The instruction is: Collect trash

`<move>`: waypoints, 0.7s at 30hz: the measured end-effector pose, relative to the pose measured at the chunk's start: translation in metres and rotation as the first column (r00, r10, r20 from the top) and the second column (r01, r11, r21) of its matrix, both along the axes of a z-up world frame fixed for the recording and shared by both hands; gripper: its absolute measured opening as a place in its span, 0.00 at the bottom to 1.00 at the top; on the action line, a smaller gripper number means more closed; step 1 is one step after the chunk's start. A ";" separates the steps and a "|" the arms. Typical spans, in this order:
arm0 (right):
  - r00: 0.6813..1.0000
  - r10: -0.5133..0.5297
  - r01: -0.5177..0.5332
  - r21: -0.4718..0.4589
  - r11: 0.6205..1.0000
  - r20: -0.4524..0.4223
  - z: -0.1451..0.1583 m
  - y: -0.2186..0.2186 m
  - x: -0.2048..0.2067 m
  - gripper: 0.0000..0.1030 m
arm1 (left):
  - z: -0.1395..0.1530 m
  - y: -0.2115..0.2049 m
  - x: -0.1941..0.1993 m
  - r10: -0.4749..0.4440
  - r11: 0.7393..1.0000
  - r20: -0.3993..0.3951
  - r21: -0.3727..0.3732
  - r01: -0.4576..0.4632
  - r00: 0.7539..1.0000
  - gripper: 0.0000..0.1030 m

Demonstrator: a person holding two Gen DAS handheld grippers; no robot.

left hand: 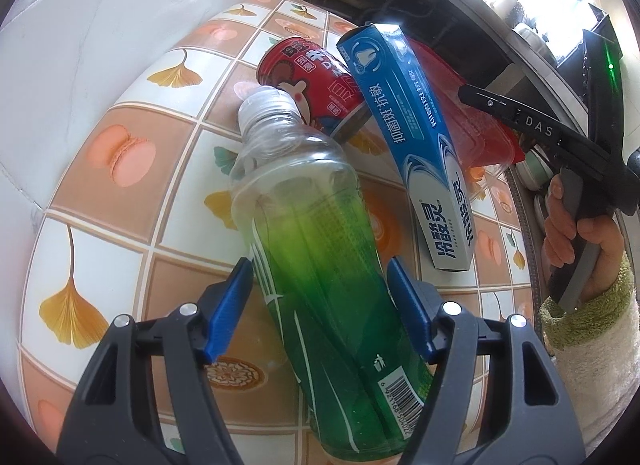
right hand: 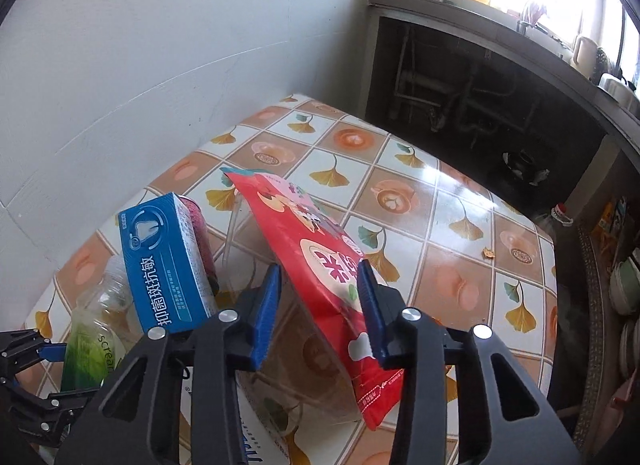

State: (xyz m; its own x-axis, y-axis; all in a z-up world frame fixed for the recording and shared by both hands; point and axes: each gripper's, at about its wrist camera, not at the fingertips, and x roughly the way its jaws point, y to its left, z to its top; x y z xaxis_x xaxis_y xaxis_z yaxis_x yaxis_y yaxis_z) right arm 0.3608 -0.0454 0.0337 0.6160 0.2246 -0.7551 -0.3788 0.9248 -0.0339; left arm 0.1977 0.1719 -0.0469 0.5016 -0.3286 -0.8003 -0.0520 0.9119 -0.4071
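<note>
While the blue toothpaste box serves as the landmark, each line places things against it
Left wrist view, bottle: the green-labelled bottle [left hand: 316,249] lies on the tiled table [left hand: 120,193] just left of the toothpaste box [left hand: 412,145], its neck touching the red can [left hand: 316,85] that sits behind the box's far end
Left wrist view, axis: the bottle's long axis runs away from the left gripper [left hand: 320,289], cap far, base near, nearly parallel to the box
Left wrist view, claw: both blue pads flank the bottle's waist; whether they press it I cannot tell, so grasp or mere straddle stays unsettled
Right wrist view, pouch: the red snack pouch [right hand: 320,265] leans just right of the box [right hand: 168,261], propped on a clear plastic container [right hand: 296,381], long axis running from near-right to far-left
Right wrist view, claw: the right gripper [right hand: 318,297] has the pouch between its pads, not visibly clamped, so I judge it released
Nearer hand: right for the pouch, left for the bottle
</note>
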 end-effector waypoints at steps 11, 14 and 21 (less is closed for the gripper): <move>0.989 -0.108 0.104 0.045 0.994 0.105 0.028 -0.026 0.004 0.10 | 0.001 -0.003 -0.002 0.001 1.000 0.003 0.013 -0.001 1.000 0.63; 0.979 -0.136 0.127 0.070 0.989 0.152 0.044 -0.036 0.001 0.10 | 0.002 -0.004 -0.003 0.001 1.000 0.005 0.019 -0.001 1.000 0.63; 0.943 -0.207 0.180 0.126 0.976 0.261 0.091 -0.069 -0.032 0.07 | 0.002 -0.007 -0.004 0.002 1.000 0.005 0.026 -0.002 1.000 0.63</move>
